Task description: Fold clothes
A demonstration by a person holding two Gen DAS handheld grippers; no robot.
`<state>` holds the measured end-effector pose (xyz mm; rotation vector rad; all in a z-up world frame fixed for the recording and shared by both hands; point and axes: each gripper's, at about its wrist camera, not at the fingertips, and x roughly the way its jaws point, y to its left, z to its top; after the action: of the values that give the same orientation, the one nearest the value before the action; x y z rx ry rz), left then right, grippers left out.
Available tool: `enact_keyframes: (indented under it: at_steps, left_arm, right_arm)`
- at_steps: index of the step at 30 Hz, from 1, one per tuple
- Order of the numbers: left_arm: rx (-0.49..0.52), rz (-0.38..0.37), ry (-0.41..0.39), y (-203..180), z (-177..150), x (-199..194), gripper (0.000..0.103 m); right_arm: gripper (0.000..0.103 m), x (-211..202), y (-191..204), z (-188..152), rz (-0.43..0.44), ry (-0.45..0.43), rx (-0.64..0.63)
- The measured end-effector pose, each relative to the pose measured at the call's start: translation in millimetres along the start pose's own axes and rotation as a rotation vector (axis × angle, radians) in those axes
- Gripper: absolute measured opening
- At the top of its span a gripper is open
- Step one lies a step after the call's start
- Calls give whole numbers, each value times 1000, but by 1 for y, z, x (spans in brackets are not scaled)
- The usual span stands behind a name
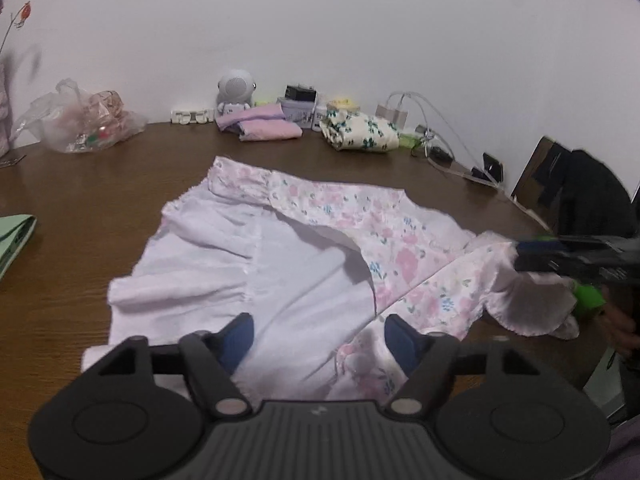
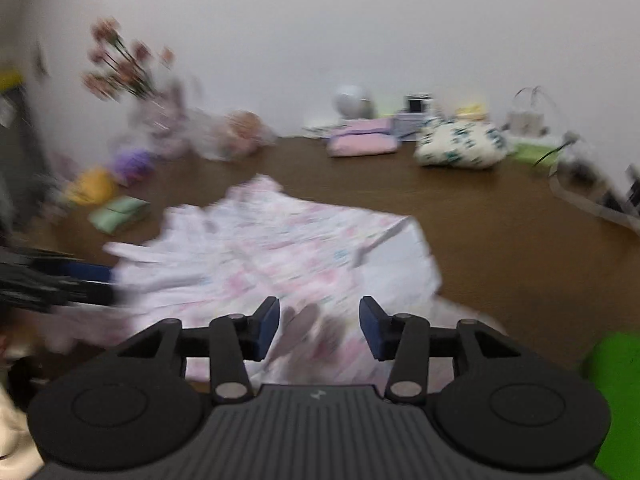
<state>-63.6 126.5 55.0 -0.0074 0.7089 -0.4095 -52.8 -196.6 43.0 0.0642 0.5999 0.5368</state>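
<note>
One pink floral garment [image 1: 320,248] lies crumpled mid-surface [image 1: 80,184], pale lining up at 9 o'clock, print at 3 o'clock. The left hand-held gripper [image 1: 320,338] gapes wide over its near hem; the right hand-held gripper [image 2: 319,328] stands part-open above blurred cloth, pads clear.

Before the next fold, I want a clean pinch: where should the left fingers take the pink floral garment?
Probably at the near hem of the garment, coming in low from the near table edge. That hem lies right between the open left gripper fingers, flat and thin, with the white lining up. The right corner is bunched at the right gripper, so leave that side.
</note>
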Motion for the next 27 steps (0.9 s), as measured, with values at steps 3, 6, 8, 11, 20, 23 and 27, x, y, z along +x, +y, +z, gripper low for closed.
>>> enact_keyframes:
  at_steps: [3, 6, 8, 11, 20, 23, 27]
  left_arm:
    - [34, -29, 11, -15, -3, 6, 73]
    - [73, -43, 39, -31, -8, 14, 76]
    - [89, -31, 76, -38, -9, 23, 71]
    - [83, -18, 119, -42, -9, 32, 46]
    - [96, -5, 115, -40, -18, 4, 66]
    - [148, -14, 104, -43, -26, -6, 69]
    - [156, -8, 94, -40, -37, -8, 73]
  right_arm:
    - [47, -10, -4, -20, -20, 39, -24]
    - [44, -14, -18, -30, -37, 75, -24]
    - [35, -12, -31, -34, -14, 118, -14]
    - [26, -2, -49, -25, -51, 132, -20]
    - [59, -33, -66, -7, -188, -147, 72]
    - [60, -47, -56, -29, 94, -102, 64]
    - [65, -33, -23, -46, 272, -1, 4]
